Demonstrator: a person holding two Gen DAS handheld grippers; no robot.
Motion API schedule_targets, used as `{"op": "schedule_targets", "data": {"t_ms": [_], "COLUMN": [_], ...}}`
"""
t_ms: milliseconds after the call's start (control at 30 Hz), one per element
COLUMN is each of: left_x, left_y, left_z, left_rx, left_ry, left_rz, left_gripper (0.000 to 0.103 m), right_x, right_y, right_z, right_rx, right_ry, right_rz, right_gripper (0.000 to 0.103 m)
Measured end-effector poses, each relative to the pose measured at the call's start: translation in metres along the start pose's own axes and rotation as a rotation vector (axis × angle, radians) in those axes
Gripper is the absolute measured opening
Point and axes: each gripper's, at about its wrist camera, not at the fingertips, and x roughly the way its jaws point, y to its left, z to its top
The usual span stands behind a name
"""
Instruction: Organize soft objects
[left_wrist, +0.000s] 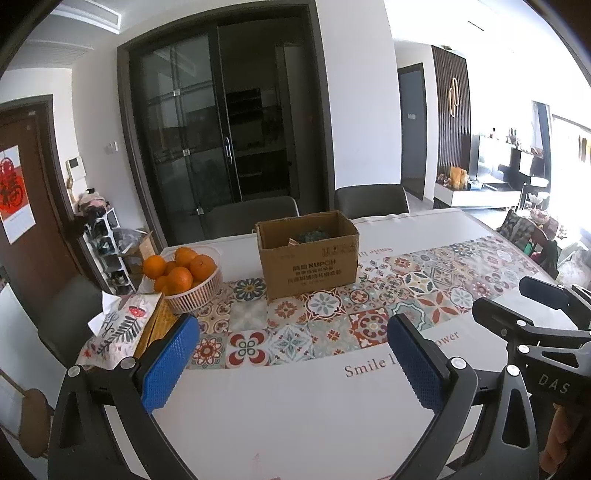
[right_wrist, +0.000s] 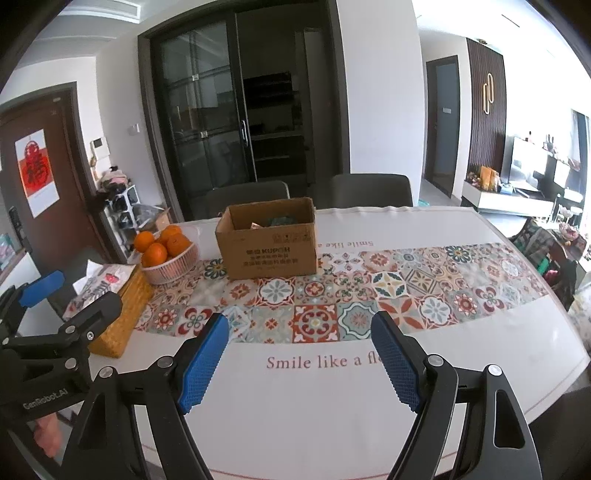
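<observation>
An open cardboard box (left_wrist: 308, 254) (right_wrist: 267, 240) stands on the patterned band of the table, with something teal and soft (left_wrist: 314, 235) (right_wrist: 279, 220) partly showing inside it. My left gripper (left_wrist: 291, 332) hovers open over the near white part of the table, its blue pads wide apart and nothing between them. My right gripper (right_wrist: 300, 326) is open too and holds nothing. Each gripper shows at the edge of the other's view: the right gripper (left_wrist: 532, 295) at the right, the left gripper (right_wrist: 40, 286) at the left. Both are well short of the box.
A white basket of oranges (left_wrist: 184, 277) (right_wrist: 166, 251) sits left of the box. A tissue box in a woven holder (left_wrist: 125, 328) (right_wrist: 110, 291) stands at the table's left edge. Two grey chairs (left_wrist: 371, 201) (right_wrist: 371, 190) stand behind the table.
</observation>
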Motion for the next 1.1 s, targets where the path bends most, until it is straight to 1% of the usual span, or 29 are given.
{"op": "schedule_targets", "data": {"t_ms": [233,500,1100], "left_x": [-0.017,-0.027,-0.032], "left_y": [-0.004,-0.006,-0.006], "left_z": [-0.007,-0.009,-0.012], "left_rx": [-0.004,-0.003,-0.003], "left_ry": [-0.004,-0.013,-0.013], "left_rz": [-0.003,0.005,0.008], "left_gripper": [0.103,0.103,0.103], "right_x": [-0.017,-0.026,-0.032], "right_y": [0.000,-0.001,0.003], "right_z": [-0.008,-0.010,-0.013], "right_rx": [-0.010,-0.010,-0.016], "right_ry": [-0.012,-0.022,-0.023], "right_rz": [0.002,0.008,0.016], "right_gripper": [0.080,0.080,0.080]}}
